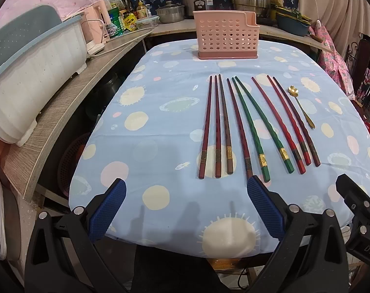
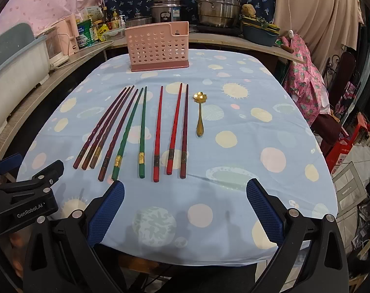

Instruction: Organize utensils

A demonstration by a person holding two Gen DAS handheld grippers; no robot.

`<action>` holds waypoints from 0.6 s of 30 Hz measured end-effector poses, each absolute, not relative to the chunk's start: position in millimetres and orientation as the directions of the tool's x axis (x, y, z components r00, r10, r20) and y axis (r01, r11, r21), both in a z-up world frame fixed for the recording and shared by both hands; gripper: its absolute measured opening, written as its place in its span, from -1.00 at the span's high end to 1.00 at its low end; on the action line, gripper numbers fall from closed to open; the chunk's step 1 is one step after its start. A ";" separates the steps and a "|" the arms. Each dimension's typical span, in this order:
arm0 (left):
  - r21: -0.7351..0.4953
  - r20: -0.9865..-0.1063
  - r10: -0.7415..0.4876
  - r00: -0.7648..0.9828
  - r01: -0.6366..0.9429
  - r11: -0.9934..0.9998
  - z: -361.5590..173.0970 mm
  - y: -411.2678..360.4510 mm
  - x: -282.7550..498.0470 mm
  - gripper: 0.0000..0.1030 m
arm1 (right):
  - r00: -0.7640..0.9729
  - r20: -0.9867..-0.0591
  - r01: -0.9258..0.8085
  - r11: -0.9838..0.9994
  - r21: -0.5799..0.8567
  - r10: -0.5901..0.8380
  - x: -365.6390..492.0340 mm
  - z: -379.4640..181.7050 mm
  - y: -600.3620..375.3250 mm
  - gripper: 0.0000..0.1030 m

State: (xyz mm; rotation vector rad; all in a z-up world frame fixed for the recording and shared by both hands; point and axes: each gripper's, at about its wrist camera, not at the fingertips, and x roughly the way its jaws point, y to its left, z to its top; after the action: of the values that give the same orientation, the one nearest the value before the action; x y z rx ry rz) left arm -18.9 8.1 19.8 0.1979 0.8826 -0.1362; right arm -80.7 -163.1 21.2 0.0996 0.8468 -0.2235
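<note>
A tabletop (image 1: 160, 127) under a blue spotted cloth filled a cluttered kitchen, pots crowding the counter behind. Nine chopsticks (image 2: 142, 131) lay side by side with a gold spoon (image 2: 199, 112) just right of them, handles toward the person, probably for easy picking. The pink perforated holder (image 1: 225, 34) stood at the far edge, nothing blocking the way. The left tool (image 1: 186, 190) and right tool (image 2: 185, 190) hovered near the close edge, jaws spread, empty.

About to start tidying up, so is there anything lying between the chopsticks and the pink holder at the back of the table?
Nothing visible. Only bare tablecloth lies between the chopsticks and the pink holder. The gold spoon lies off to the right of the row, and both claws are open and empty.
</note>
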 end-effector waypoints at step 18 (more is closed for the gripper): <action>0.116 -0.776 -0.036 0.630 0.198 0.973 20.1 8.7 -20.2 -0.83 | 0.642 -0.752 0.232 0.973 0.002 -0.152 -81.9 21.6 -162.7 -0.87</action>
State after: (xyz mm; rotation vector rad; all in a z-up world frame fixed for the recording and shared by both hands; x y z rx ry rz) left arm -20.2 8.7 20.1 0.1981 0.8807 -0.1350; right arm -81.9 -162.7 21.6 0.1014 0.8468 -0.2190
